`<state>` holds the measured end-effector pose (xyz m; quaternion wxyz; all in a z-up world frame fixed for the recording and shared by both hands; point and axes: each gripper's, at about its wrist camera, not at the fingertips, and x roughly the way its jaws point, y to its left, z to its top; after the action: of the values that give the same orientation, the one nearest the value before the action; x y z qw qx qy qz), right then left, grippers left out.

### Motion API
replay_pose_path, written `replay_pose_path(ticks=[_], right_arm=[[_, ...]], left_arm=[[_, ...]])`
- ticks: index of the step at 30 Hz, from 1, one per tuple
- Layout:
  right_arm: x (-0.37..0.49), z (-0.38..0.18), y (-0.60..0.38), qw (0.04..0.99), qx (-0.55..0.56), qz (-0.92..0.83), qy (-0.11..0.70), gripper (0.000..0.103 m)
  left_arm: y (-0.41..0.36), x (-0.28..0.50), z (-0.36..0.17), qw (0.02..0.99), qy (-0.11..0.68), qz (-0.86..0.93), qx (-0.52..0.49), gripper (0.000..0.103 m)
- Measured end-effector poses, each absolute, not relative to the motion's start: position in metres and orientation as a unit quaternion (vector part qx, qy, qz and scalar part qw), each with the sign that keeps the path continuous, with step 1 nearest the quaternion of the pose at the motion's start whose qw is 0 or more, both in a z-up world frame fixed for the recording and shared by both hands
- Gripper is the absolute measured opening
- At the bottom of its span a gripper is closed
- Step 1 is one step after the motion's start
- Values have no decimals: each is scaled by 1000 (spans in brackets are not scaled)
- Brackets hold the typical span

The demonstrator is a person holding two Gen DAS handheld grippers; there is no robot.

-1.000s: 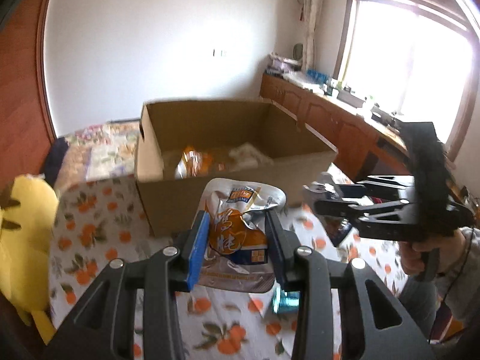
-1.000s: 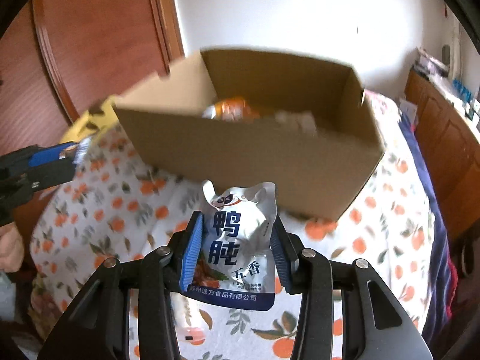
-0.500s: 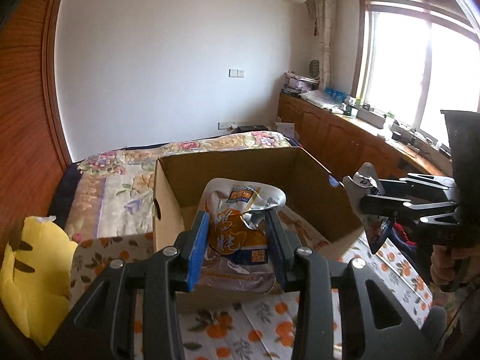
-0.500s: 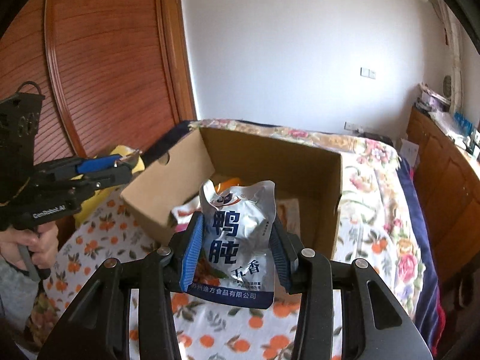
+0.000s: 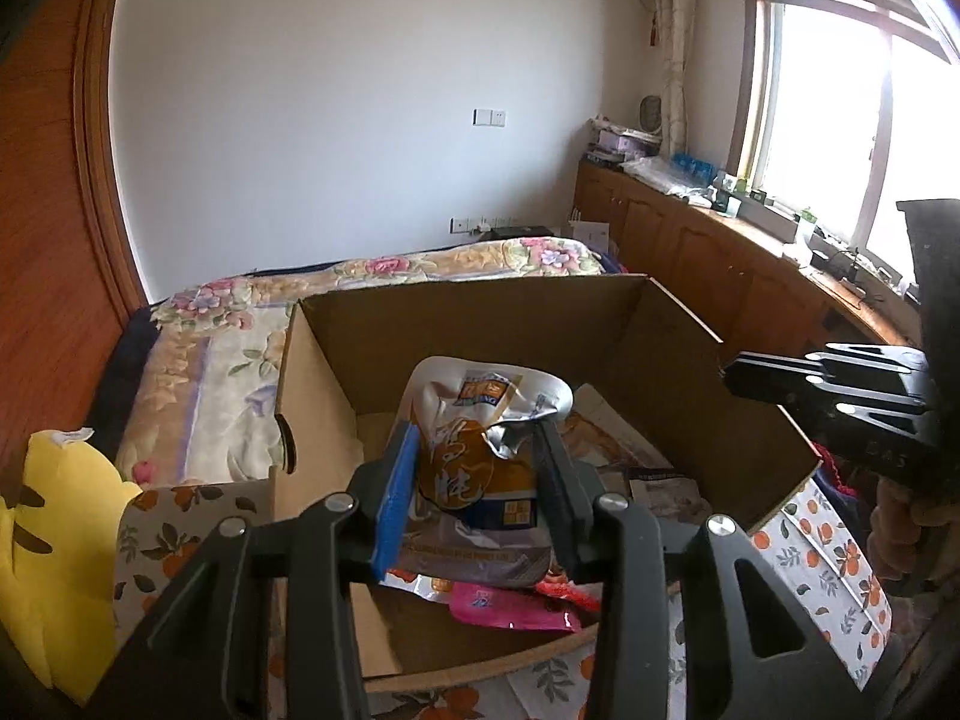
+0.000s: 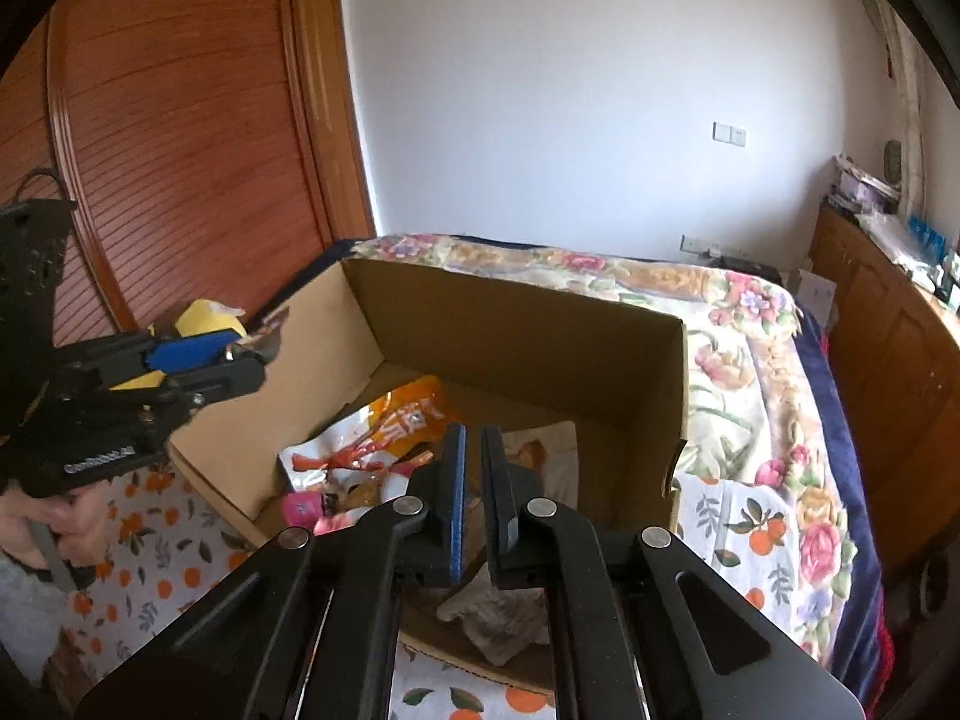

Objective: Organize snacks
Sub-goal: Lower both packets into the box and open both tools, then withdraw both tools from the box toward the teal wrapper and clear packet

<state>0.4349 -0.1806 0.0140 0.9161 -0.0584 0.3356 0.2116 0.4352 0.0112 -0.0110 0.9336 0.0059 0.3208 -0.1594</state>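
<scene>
The orange snack pouch [image 5: 474, 462] stands upright between the fingers of my left gripper [image 5: 477, 498], its silver top crumpled and sticking up past the tips. The blue pad [image 5: 393, 501] lies along its left edge and the black finger along its right; the jaws are easing apart, though both pads seem to touch the pouch (I cannot tell how firmly). It hangs over the open cardboard box [image 5: 606, 324], above a pink packet [image 5: 510, 603] and other wrappers on the box floor.

My right gripper [image 6: 474, 498] has its fingers pressed nearly together with nothing between them, held over the near part of the same box. Below and beyond its tips lie an orange and white bag [image 6: 384, 426], a pale packet [image 6: 540, 450] and a crumpled silver wrapper [image 6: 498, 624].

The box sits on a bedspread printed with oranges [image 6: 738, 516]. A yellow plush toy [image 5: 54, 552] lies to the left of the box.
</scene>
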Motion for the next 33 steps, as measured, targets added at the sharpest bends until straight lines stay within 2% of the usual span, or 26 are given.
replay_pose_path(ticks=[2, 4, 7, 14, 23, 33], right_arm=[[434, 14, -183, 916, -61, 210, 335, 5], [432, 13, -185, 916, -56, 213, 336, 6], [428, 10, -187, 914, -49, 216, 341, 7], [401, 7, -191, 908, -37, 226, 351, 11], [342, 3, -198, 906, -15, 223, 359, 11], [279, -35, -180, 891, -30, 230, 391, 16]], left_arm=[[11, 437, -14, 933, 324, -158, 3, 40], [10, 438, -15, 933, 326, -153, 1, 46], [9, 438, -15, 933, 328, -151, 0, 48], [9, 414, -10, 932, 326, -157, 6, 48], [12, 351, -3, 935, 311, -169, 15, 48], [17, 281, -27, 928, 328, -175, -4, 48]])
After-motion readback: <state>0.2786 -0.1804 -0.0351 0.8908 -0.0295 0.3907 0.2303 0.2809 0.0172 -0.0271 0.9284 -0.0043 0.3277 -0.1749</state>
